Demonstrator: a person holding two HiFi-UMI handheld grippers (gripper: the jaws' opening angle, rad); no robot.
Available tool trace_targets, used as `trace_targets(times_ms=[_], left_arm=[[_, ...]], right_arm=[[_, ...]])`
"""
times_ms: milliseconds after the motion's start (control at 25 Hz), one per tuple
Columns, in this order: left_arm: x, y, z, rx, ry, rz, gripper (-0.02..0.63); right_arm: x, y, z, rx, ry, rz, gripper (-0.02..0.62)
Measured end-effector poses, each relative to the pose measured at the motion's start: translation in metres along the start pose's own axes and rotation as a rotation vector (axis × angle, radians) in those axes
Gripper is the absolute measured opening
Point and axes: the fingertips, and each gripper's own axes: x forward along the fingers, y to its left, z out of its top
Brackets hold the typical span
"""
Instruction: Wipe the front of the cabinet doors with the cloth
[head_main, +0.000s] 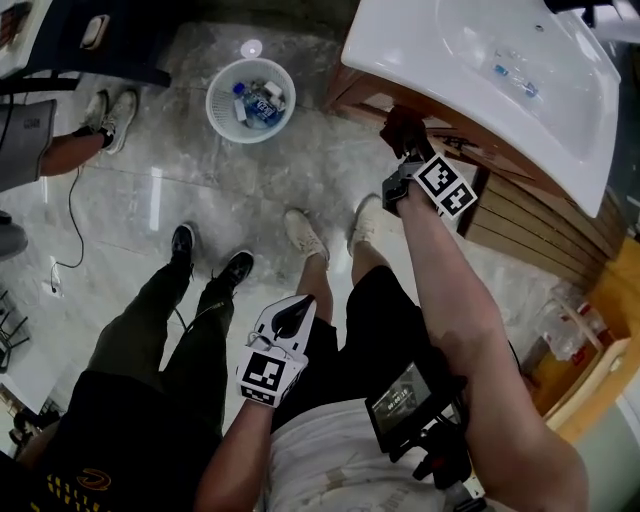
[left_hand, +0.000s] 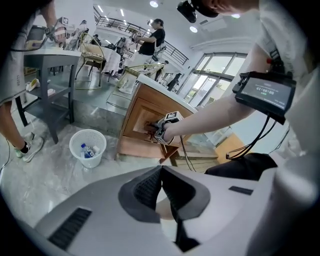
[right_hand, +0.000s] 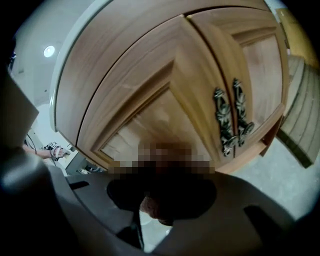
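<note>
nearest in the head view, at 6 o'clock, a black screen unit (head_main: 400, 405) is strapped to the person's right forearm. just left of centre, the white left gripper (head_main: 288, 318) hangs idle over the pale marble floor (head_main: 200, 190). at 1 o'clock the right gripper (head_main: 408, 152) reaches to the brown wooden cabinet doors (head_main: 480, 150) under a white basin (head_main: 480, 70), with a dark reddish cloth (head_main: 403, 125) at its tip.

left gripper view: its jaws are pressed together with nothing between them. the working arm shows far off at 12 o'clock.

right gripper view: the jaws pinch the cloth, which sits at 6 o'clock and looks pressed on the lower panel of the left-hand door. two ornate dark metal handles (right_hand: 227, 120) lie at 3 o'clock, well apart from the cloth.

progress, as a judgement: wiping is under way on one door. no wet trace shows, so how much is already cleaned cannot be told. the handle strip and the other door likely remain.
</note>
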Motion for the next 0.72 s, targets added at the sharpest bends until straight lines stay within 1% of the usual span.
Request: trace_targets(times_ms=[80, 320, 600, 720], left_arm=[[0.004, -0.001, -0.003, 0.009, 0.012, -0.006, 0.012], [0.009, -0.004, 0.005, 0.033, 0.0, -0.009, 0.012], [0.005, -0.006, 0.0, 0.035, -0.005, -0.003, 0.012], [0.004, -0.005, 0.0, 0.031, -0.013, 0.002, 0.012]], right_arm=[[-0.008, -0.02, 0.005, 0.007, -0.014, -0.038, 0.126], [-0.03, -0.063, 0.017, 0.025, -0.045, -0.114, 0.126], [-0.064, -0.102, 0.023, -0.013, -0.044, -0.185, 0.126], [-0.069, -0.111, 0.026, -0.032, -0.043, -0.198, 0.126]])
